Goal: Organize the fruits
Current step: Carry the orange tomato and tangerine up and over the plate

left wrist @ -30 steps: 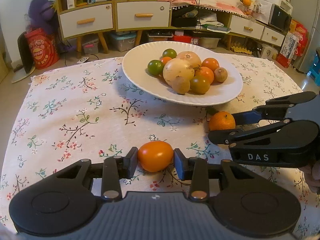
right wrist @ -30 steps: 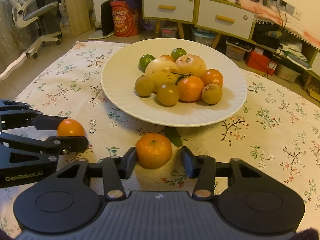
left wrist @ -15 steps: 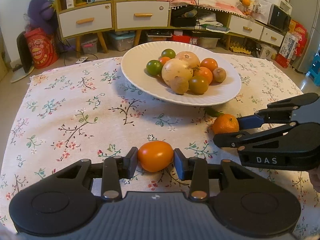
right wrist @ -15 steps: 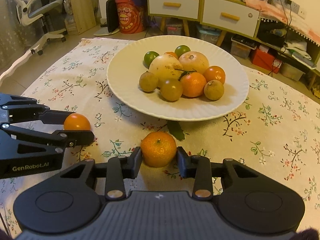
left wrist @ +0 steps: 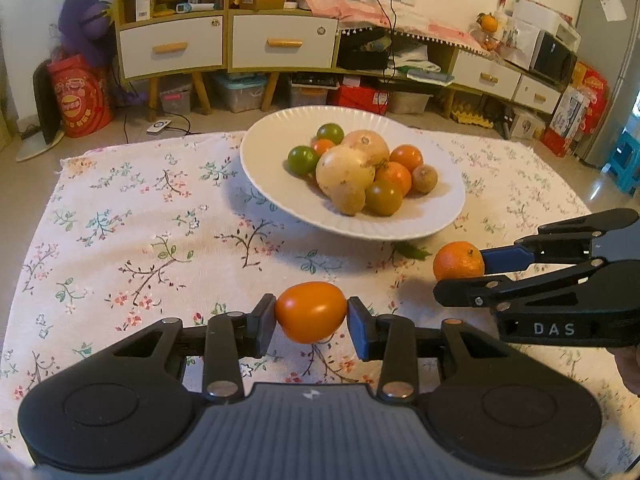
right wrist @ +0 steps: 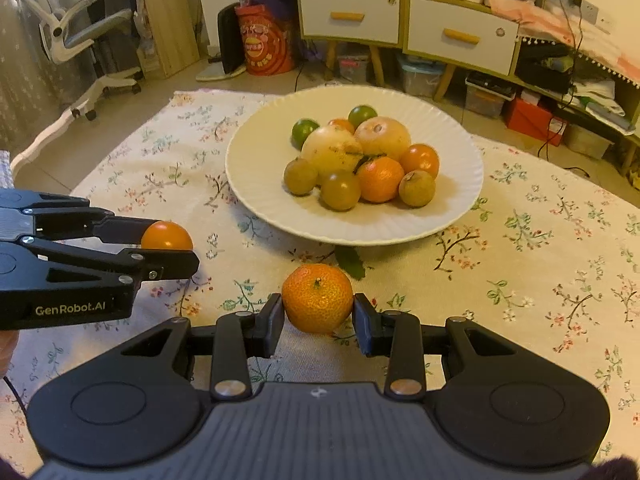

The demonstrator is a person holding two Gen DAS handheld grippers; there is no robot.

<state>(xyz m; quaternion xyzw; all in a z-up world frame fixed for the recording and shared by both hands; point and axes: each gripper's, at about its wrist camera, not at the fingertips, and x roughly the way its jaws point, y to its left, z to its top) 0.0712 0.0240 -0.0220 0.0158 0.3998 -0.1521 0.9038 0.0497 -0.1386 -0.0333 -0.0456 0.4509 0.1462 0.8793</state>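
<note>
The left gripper (left wrist: 311, 314) clamps a smooth orange tomato (left wrist: 310, 312), its long axis lying across between the fingers. The right gripper (right wrist: 318, 312) pinches a mandarin (right wrist: 317, 298) stem-up; the fruit plate (right wrist: 256, 184) sits ahead of both

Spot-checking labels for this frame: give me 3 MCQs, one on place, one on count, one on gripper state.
1. Where is the green leaf?
A. on the plate
B. on the cloth by the plate's near rim
C. in the left gripper

2. How many green fruits are on the white plate?
A. none
B. two
C. five

3. What does the right gripper hold?
A. nothing, it is open
B. a green fruit
C. the mandarin

Key: 1 B, it lies on the floral cloth just before the rim. 2 B, two green ones show at the pile's back. 3 C, both fingers press its sides, while the left gripper clamps the smooth orange fruit.
</note>
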